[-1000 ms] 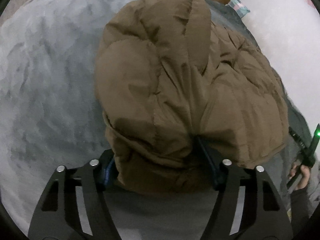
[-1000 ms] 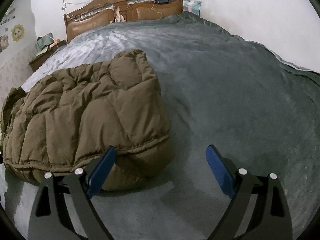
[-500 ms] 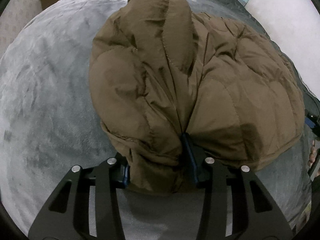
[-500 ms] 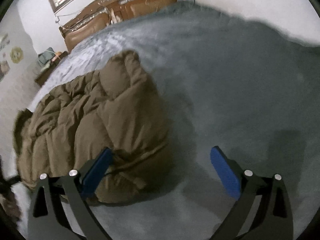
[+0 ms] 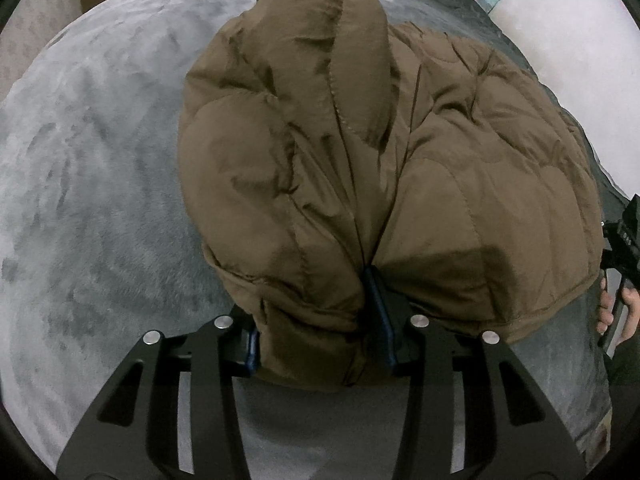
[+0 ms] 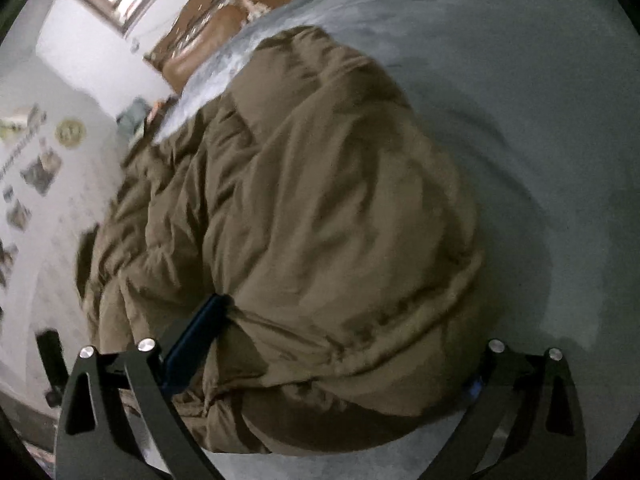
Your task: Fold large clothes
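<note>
A large brown puffer jacket (image 5: 360, 152) lies bunched on a grey blanket. My left gripper (image 5: 316, 344) is shut on the jacket's near hem, its blue pads pressed into a thick fold. In the right wrist view the same jacket (image 6: 320, 208) fills the middle. My right gripper (image 6: 332, 364) is open wide around the jacket's near corner, with the left pad (image 6: 196, 340) against the fabric and the right pad mostly hidden behind the bulge. The right gripper's body and the hand holding it show at the right edge of the left wrist view (image 5: 624, 248).
The grey blanket (image 5: 100, 184) covers the whole bed. A wooden headboard (image 6: 224, 12) and a window stand at the far end. A wall with pictures (image 6: 36, 168) runs along the left. A white wall (image 5: 560, 20) is on the right side.
My left gripper has closed from wide open onto the jacket's hem. My right gripper has moved left and forward so the jacket's corner now sits between its open fingers.
</note>
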Motion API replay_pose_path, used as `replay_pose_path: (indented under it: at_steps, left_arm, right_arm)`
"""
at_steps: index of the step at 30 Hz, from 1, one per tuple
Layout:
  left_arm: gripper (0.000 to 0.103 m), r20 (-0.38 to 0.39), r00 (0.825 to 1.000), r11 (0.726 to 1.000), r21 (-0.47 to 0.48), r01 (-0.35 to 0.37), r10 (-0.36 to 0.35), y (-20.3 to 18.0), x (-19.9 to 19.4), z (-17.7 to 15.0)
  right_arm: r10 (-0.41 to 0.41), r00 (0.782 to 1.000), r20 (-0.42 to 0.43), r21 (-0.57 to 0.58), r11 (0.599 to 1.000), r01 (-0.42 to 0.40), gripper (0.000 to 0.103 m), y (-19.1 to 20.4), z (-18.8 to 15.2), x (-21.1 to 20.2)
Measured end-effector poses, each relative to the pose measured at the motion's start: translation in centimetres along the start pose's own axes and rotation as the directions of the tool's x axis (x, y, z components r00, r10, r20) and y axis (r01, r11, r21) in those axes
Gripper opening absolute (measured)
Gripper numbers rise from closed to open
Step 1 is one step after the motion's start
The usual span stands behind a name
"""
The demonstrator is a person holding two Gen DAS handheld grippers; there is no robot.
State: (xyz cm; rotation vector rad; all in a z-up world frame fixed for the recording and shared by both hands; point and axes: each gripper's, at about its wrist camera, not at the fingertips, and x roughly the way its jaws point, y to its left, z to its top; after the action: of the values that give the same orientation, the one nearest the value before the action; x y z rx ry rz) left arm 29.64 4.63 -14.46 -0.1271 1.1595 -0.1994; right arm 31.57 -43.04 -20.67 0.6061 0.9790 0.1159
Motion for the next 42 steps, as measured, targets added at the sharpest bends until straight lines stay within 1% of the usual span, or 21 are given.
replay_pose_path:
  at_steps: [1, 3, 4, 6, 8, 11, 15, 18, 20, 22, 25, 30, 31, 32, 34, 36, 38, 39, 40, 41, 42]
  left_arm:
    - [0.043, -0.001, 1.000, 1.000, 0.000, 0.002, -0.002, 0.0, 0.0, 0.1]
    - [0.043, -0.004, 1.000, 1.000, -0.003, 0.007, -0.007, 0.3, 0.1, 0.1]
    - [0.043, -0.007, 1.000, 1.000, -0.006, 0.008, -0.008, 0.3, 0.1, 0.2]
    - [0.043, -0.032, 0.999, 1.000, -0.015, 0.017, -0.018, 0.5, 0.2, 0.4]
    - [0.043, -0.064, 0.998, 1.000, -0.008, 0.020, -0.021, 0.5, 0.3, 0.9]
    - [0.043, -0.113, 0.993, 1.000, 0.003, 0.020, -0.020, 0.5, 0.4, 1.6]
    - [0.042, -0.181, 0.983, 1.000, 0.012, 0.016, -0.013, 0.1, 1.0, 2.7]
    - [0.040, -0.224, 0.975, 1.000, 0.024, 0.005, 0.001, -0.3, 1.2, 3.6]
    - [0.036, -0.240, 0.970, 0.999, 0.041, -0.012, 0.022, -0.8, 1.3, 4.0]
    - [0.029, -0.247, 0.968, 0.998, 0.056, -0.026, 0.039, -1.3, 1.2, 4.4]
    - [0.022, -0.243, 0.968, 0.995, 0.087, -0.048, 0.068, -2.5, 1.0, 4.7]
    - [0.016, -0.240, 0.967, 0.993, 0.102, -0.064, 0.087, -3.9, 0.6, 5.2]
    - [0.017, -0.241, 0.967, 0.994, 0.092, -0.062, 0.083, -4.0, 0.5, 5.3]
    - [0.017, -0.248, 0.966, 0.997, 0.059, -0.055, 0.068, -3.7, 0.6, 5.4]
    - [0.022, -0.260, 0.964, 0.999, 0.020, -0.045, 0.049, -2.5, 0.9, 5.2]
    - [0.027, -0.256, 0.965, 0.999, 0.016, -0.050, 0.052, -2.0, 0.9, 4.8]
    - [0.039, -0.247, 0.966, 0.997, 0.025, -0.071, 0.075, -2.1, 1.0, 4.6]
    - [0.057, -0.233, 0.966, 0.993, 0.034, -0.109, 0.114, -2.1, 0.9, 4.4]
    - [0.071, -0.226, 0.965, 0.991, 0.039, -0.128, 0.134, -1.8, 0.9, 4.2]
    - [0.076, -0.214, 0.964, 0.988, 0.046, -0.149, 0.155, -1.7, 0.9, 3.9]
    - [0.082, -0.210, 0.966, 0.988, 0.042, -0.145, 0.151, -1.4, 0.9, 3.5]
  right_arm:
    - [-0.005, 1.000, -0.006, -0.017, 1.000, 0.005, 0.092, 0.2, 0.2, 0.1]
    - [-0.028, 0.999, -0.033, -0.075, 0.997, 0.025, 0.079, 1.1, 0.8, 0.3]
    - [-0.039, 0.998, -0.044, -0.106, 0.994, 0.034, 0.075, 1.6, 1.1, 0.3]
    - [-0.062, 0.996, -0.071, -0.148, 0.988, 0.051, 0.063, 2.5, 1.6, 0.5]
    - [-0.097, 0.991, -0.089, -0.197, 0.977, 0.078, 0.056, 3.7, 2.2, 0.7]
    - [-0.165, 0.980, -0.114, -0.285, 0.950, 0.127, 0.048, 6.0, 3.0, 1.2]
    - [-0.250, 0.956, -0.153, -0.366, 0.913, 0.180, 0.043, 8.5, 3.8, 1.9]
    - [-0.310, 0.934, -0.177, -0.419, 0.882, 0.214, 0.039, 10.2, 4.5, 2.6]
    - [-0.349, 0.920, -0.178, -0.456, 0.858, 0.237, 0.037, 11.4, 4.9, 3.0]
    - [-0.376, 0.911, -0.171, -0.482, 0.838, 0.256, 0.034, 12.6, 5.2, 3.3]
    - [-0.394, 0.907, -0.149, -0.507, 0.818, 0.273, 0.030, 13.7, 4.6, 3.0]
    - [-0.393, 0.911, -0.124, -0.514, 0.811, 0.280, 0.026, 14.3, 3.3, 1.6]
    - [-0.394, 0.911, -0.121, -0.516, 0.809, 0.282, 0.026, 14.4, 3.2, 1.4]
    - [-0.394, 0.911, -0.120, -0.515, 0.809, 0.282, 0.026, 14.2, 3.1, 1.1]
    - [-0.394, 0.911, -0.120, -0.513, 0.811, 0.283, 0.026, 14.3, 3.1, 1.1]
    - [-0.398, 0.910, -0.118, -0.518, 0.806, 0.285, 0.026, 14.3, 3.1, 1.1]
    - [-0.398, 0.909, -0.121, -0.515, 0.808, 0.286, 0.026, 14.3, 3.1, 1.3]
    - [-0.397, 0.910, -0.123, -0.512, 0.811, 0.284, 0.026, 14.1, 3.4, 1.8]
    - [-0.395, 0.910, -0.124, -0.510, 0.812, 0.283, 0.026, 13.7, 3.2, 1.5]
    - [-0.395, 0.910, -0.124, -0.510, 0.812, 0.282, 0.026, 13.6, 3.1, 1.4]
    - [-0.394, 0.911, -0.124, -0.510, 0.813, 0.282, 0.027, 13.5, 3.1, 1.4]
